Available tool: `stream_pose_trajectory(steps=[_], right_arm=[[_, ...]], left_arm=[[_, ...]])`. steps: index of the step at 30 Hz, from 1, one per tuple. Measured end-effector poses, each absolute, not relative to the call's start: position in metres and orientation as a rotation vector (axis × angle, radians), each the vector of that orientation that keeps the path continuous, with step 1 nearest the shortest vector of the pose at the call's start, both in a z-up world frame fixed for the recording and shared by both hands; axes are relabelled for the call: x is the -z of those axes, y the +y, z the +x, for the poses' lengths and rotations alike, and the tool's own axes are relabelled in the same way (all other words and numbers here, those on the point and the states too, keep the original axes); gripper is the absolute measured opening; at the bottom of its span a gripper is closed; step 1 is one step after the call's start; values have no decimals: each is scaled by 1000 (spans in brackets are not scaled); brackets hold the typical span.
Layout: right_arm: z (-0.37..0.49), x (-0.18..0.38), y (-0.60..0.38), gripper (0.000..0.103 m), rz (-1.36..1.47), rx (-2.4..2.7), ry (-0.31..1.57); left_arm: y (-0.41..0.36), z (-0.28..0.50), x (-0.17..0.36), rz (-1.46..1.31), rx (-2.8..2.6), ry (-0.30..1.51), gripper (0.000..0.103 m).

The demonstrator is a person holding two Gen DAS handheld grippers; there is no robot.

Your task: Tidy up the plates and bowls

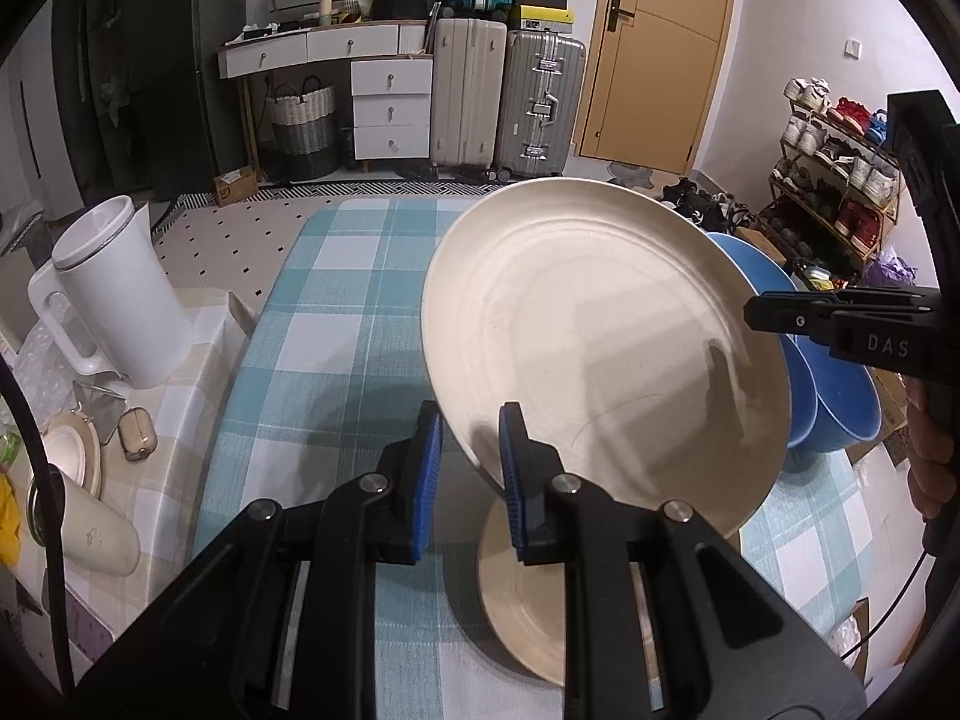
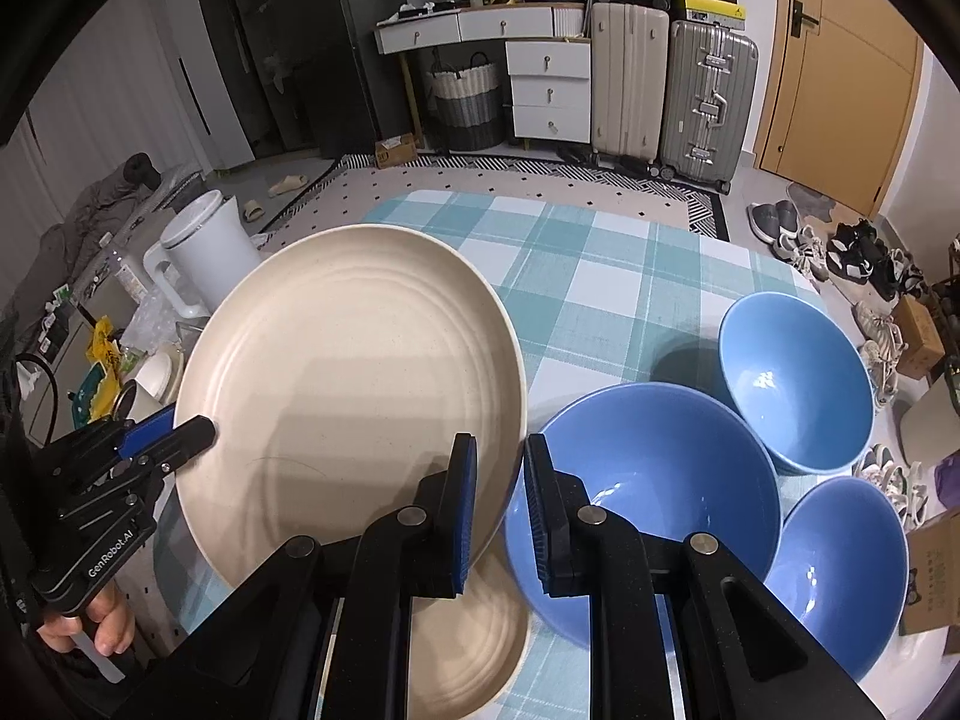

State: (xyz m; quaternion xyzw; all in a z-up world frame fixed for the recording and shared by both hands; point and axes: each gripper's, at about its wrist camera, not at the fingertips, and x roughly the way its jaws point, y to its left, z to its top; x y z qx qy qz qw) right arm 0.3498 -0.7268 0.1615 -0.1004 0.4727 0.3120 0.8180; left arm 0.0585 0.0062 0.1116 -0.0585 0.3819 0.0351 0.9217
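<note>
A large cream plate [image 1: 600, 336] [image 2: 354, 384] hangs tilted above the checked table. My left gripper [image 1: 471, 468] is shut on its near left rim. My right gripper [image 2: 501, 504] is shut on its right rim and shows from the side in the left wrist view [image 1: 780, 315]. A second cream plate [image 1: 522, 606] [image 2: 462, 654] lies flat on the table right below it. Three blue bowls [image 2: 648, 492] [image 2: 792, 378] [image 2: 840, 576] stand on the table to the right, partly hidden behind the plate in the left wrist view [image 1: 840, 396].
The table wears a teal checked cloth [image 1: 336, 324] [image 2: 600, 264]. A white jug [image 1: 114, 294] [image 2: 204, 246], a small plate [image 1: 69, 450] and a tumbler [image 1: 84, 522] stand on a side table to the left. Shoes [image 2: 852, 252] and boxes lie on the floor to the right.
</note>
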Motion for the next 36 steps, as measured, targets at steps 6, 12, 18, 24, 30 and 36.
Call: stream_pose_trajectory(steps=[6, 12, 18, 24, 30, 36], right_arm=[[331, -160, -732, 17, -216, -670, 1005], [318, -156, -737, 17, -205, -671, 1003], [303, -153, -744, 17, -192, -675, 998], [292, -151, -751, 17, -187, -673, 993], [284, -149, -758, 17, -166, -668, 988], [279, -143, -764, 17, -146, -651, 985]], left_arm=[[3, 35, -113, -114, -71, 777, 16], [-2, 19, -114, -106, -69, 771, 16], [-7, 0, -110, -104, -58, 771, 16], [-12, -13, -107, -103, -50, 771, 16], [-14, -17, -96, -108, -30, 779, 16], [-13, -16, -82, -116, -6, 795, 16]])
